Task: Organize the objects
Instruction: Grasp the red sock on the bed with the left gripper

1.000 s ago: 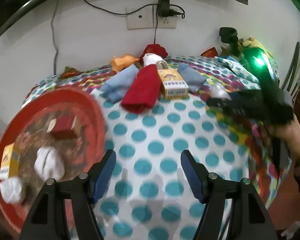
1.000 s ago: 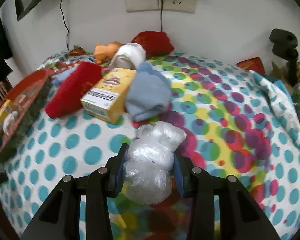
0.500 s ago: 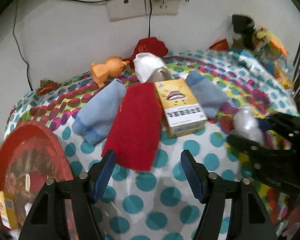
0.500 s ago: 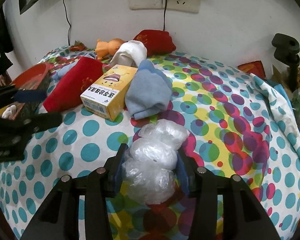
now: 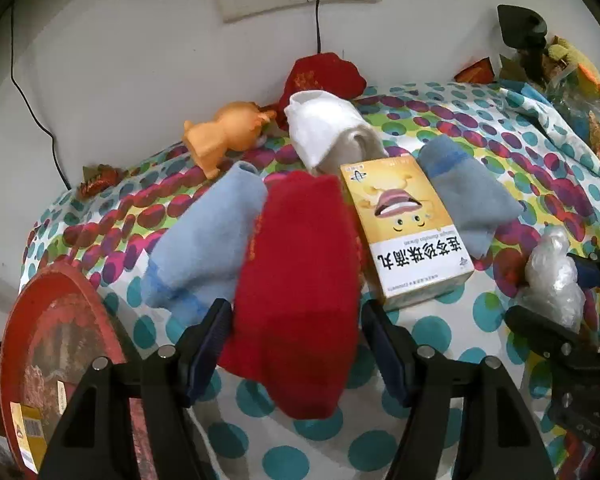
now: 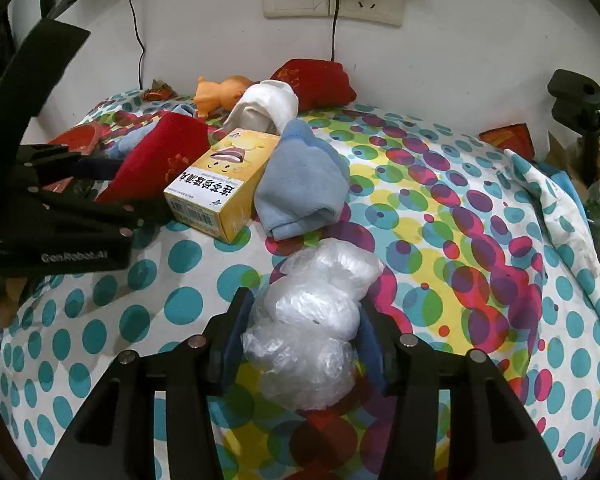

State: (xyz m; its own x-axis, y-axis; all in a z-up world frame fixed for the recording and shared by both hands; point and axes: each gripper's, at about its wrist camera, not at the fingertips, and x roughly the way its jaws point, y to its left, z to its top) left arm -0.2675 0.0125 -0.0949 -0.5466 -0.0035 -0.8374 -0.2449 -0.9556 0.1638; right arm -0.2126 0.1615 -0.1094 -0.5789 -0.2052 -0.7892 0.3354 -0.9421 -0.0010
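A red sock [image 5: 300, 280] lies on the dotted tablecloth [image 5: 432, 332], and my left gripper [image 5: 296, 336] stands open around its near half, one pad at each side. The sock [image 6: 160, 160] also shows in the right wrist view, with the left gripper [image 6: 132, 192] over it. A crumpled clear plastic bag [image 6: 312, 320] rests on the cloth between the jaws of my right gripper [image 6: 304, 336]. Those jaws are opening and no longer squeeze the bag. The bag [image 5: 552, 276] is also visible at the right edge of the left wrist view.
Beside the red sock lie a light blue sock [image 5: 204, 248], a yellow box [image 5: 404, 232], a grey-blue sock [image 5: 468, 200] and a white sock [image 5: 324, 128]. An orange toy [image 5: 224, 136] and red pouch [image 5: 324, 76] sit by the wall. A red tray [image 5: 48, 320] is far left.
My left gripper swung away from the red tray and came down over the red sock, which now lies between its jaws. The right gripper stayed put and its jaws widened around the bag.
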